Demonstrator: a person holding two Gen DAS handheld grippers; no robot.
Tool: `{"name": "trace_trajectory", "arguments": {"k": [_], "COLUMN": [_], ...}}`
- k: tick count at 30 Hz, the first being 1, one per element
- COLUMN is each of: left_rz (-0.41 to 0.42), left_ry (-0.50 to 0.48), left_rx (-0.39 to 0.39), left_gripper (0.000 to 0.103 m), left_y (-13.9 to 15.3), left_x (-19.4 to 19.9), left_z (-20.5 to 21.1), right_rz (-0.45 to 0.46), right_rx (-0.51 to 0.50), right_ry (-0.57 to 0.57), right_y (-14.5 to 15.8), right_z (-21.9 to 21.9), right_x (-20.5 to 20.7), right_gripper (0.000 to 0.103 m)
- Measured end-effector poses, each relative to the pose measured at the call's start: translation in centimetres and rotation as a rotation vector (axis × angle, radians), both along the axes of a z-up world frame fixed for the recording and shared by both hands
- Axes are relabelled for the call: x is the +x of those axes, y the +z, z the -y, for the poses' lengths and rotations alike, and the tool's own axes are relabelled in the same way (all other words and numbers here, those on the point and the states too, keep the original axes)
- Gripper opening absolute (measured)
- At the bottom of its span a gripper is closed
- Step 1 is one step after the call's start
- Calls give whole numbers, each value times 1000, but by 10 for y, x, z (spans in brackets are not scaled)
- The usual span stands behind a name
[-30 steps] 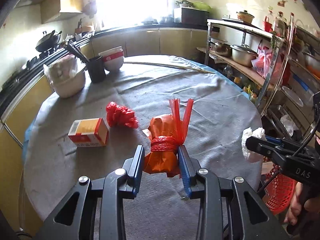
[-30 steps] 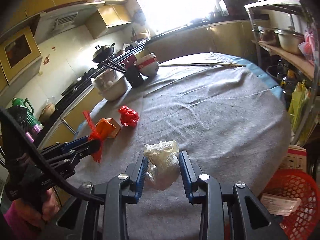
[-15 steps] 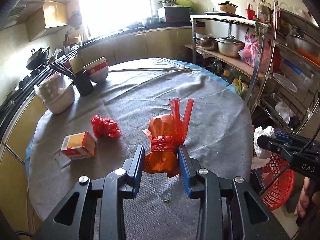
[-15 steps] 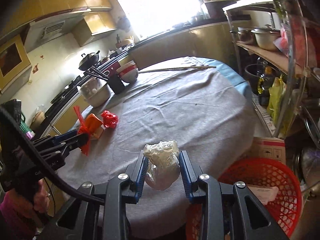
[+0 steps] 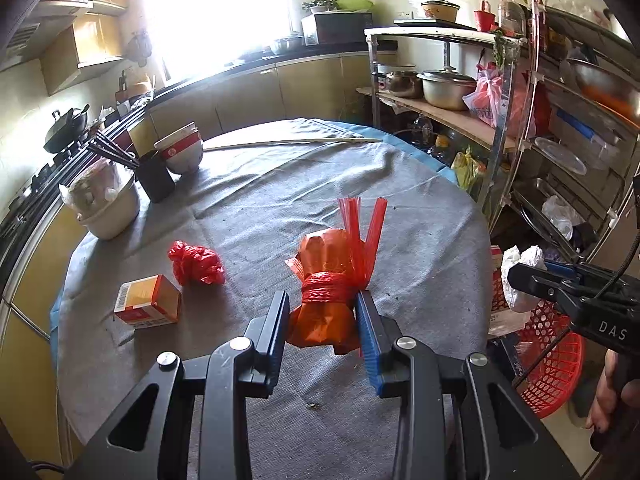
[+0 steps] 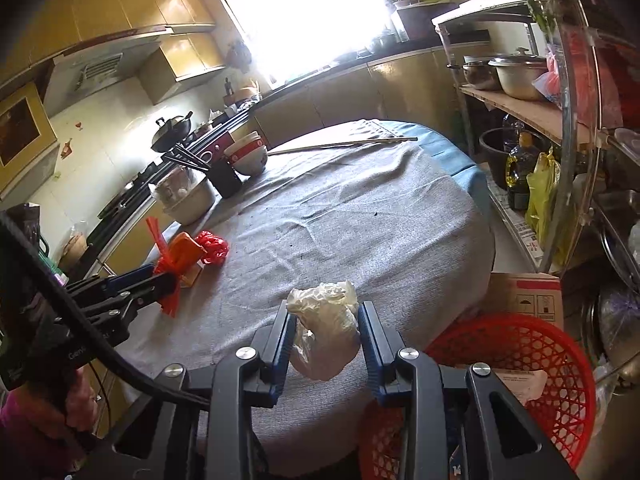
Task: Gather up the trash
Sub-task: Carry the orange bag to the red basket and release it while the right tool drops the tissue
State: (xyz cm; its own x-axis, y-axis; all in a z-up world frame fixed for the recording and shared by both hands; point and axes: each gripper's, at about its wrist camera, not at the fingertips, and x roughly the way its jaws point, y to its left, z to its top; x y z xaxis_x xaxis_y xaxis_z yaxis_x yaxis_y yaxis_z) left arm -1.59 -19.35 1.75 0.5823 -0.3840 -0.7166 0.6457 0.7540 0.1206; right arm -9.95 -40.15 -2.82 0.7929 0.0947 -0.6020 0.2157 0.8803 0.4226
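Covering the round table point(image 5: 248, 200), a grey cloth is seen, and every place is given from that table. Off its near right edge, on the floor, a red basket point(image 6: 520, 360) is set. Above the table's near middle, an orange bag bundle point(image 5: 324, 312) is pinched between the pads of the left gripper point(image 5: 322, 300). At the table's near edge, beside the basket, a crumpled white plastic bag point(image 6: 326, 328) is clamped by the right gripper point(image 6: 326, 316). Left on the cloth are an orange carton point(image 5: 148, 300) and a red plastic wad point(image 5: 196, 262).

Black left gripper point(image 5: 322, 312) with blue ribbed pads, silver screws, black cable.
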Motion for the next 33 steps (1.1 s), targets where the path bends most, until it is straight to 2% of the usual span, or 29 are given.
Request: {"name": "trace_trajectory", "arguments": {"k": [18,33], "left_rz": [-39,-81], "left_ry": [-87,-206], "left_rx": [26,60], "left_gripper": [36,36], "left_y": [-10,-22], "left_x": [-18,-43], "left_z": [25,64], "right_rz": [-44,-102], "right_rx": [34,69], "right_ry": [-55,-178], "right_y": [-11,-24], "right_z": [21,61], "right_x": [-26,-76], "right_gripper": [35,35]}}
